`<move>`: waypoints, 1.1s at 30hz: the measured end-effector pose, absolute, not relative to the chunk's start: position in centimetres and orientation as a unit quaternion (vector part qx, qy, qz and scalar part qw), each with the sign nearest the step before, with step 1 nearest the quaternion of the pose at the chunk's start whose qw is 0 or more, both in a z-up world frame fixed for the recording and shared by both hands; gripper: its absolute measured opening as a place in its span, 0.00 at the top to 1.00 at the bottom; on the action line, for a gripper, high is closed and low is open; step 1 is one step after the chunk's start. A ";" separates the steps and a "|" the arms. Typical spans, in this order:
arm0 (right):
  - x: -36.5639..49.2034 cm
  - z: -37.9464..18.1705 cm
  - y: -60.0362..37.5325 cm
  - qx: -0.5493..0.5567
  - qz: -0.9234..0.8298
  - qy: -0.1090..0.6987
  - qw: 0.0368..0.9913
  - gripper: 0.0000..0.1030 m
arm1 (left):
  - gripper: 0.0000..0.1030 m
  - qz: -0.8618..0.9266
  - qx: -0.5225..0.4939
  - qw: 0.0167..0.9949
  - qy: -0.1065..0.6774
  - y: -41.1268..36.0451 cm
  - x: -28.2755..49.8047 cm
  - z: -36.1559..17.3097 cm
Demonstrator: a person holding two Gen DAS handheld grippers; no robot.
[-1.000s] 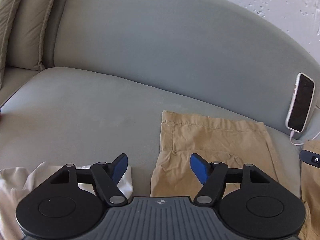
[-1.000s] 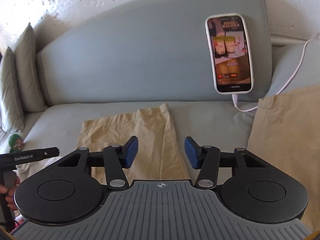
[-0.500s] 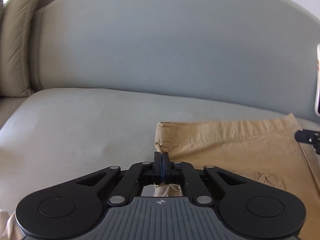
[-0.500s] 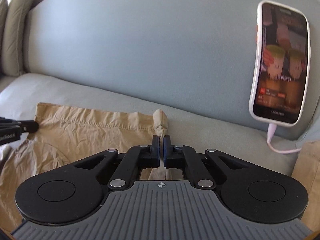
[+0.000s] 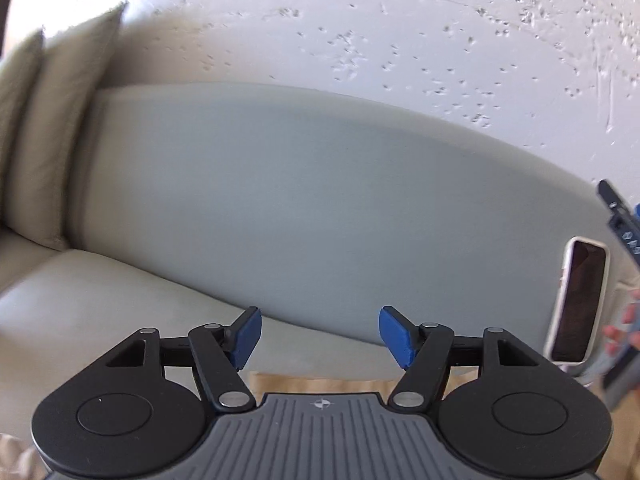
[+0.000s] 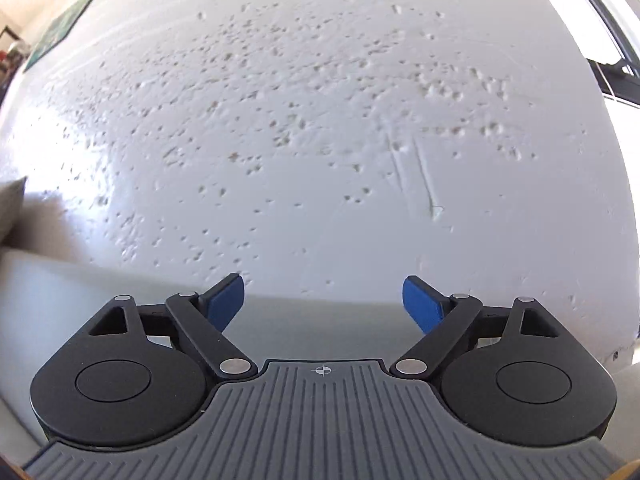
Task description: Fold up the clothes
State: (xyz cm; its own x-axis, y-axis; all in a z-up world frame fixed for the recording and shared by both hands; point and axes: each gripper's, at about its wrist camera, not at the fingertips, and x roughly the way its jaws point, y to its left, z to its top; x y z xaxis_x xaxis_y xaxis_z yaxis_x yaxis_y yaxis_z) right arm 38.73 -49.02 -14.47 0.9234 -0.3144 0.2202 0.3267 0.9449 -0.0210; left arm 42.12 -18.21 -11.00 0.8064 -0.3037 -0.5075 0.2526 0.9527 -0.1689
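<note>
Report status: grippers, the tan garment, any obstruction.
Left gripper and right gripper open, jaws just opened, nothing between. Tan garment on sofa, released. No obstruction seen.

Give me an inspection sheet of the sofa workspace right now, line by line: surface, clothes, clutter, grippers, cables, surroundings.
Surface: grey sofa, seat and backrest in the left wrist view.
Job's things: tan garment, only an edge showing behind the left gripper.
Clutter: phone leaning on the backrest at right, screen dark.
Grippers: left gripper open, jaws just opened, nothing between them; right gripper open wide, jaws just opened, nothing between them, facing the wall.
Cables: nothing seen.
Surroundings: pitted white wall; beige cushions at the sofa's left end; a hand at the right edge.
</note>
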 end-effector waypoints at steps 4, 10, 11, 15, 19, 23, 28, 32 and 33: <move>41.6 -16.6 -53.2 0.009 -0.160 -0.130 0.978 0.15 | 0.37 -0.146 -0.058 0.954 0.256 -19.4 43.2 -12.3; 44.4 -19.1 -54.6 -0.002 -0.129 -0.174 0.976 0.00 | 0.38 -0.146 -0.075 0.958 0.235 -19.4 43.2 -14.0; 44.6 -19.3 -54.7 -0.005 -0.123 -0.184 0.975 0.00 | 0.38 -0.149 -0.076 0.959 0.229 -19.5 43.3 -14.0; 46.1 -15.4 -55.3 -0.013 -0.123 -0.201 0.972 0.00 | 0.38 -0.161 -0.078 0.960 0.215 -20.2 42.7 -13.0; 43.0 -8.1 -54.2 -0.029 -0.146 -0.246 0.958 0.00 | 0.37 -0.190 -0.080 0.958 0.198 -20.7 40.3 -10.1; 37.3 -3.5 -53.1 -0.025 -0.143 -0.196 0.970 0.00 | 0.30 -0.210 -0.068 0.952 0.212 -21.0 37.2 -6.5; 33.0 -1.4 -53.1 0.006 -0.127 -0.057 0.990 0.00 | 0.29 -0.245 -0.064 0.928 0.273 -20.7 33.8 -2.9; 30.4 -3.3 -52.6 0.030 -0.135 -0.061 0.988 0.00 | 0.25 -0.251 -0.063 0.928 0.268 -21.1 31.7 -3.0; 30.2 -4.1 -52.5 0.037 -0.126 -0.093 0.987 0.00 | 0.25 -0.249 -0.063 0.929 0.268 -21.4 31.7 -3.6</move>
State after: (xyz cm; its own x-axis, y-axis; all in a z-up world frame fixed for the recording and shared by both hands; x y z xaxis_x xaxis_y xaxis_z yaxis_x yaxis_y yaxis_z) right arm 30.23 -52.48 -4.09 0.9510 -0.2549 0.1752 0.2412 0.9657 0.0961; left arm 31.68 -21.39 -3.55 0.7327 -0.4965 -0.4655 0.4286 0.8679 -0.2511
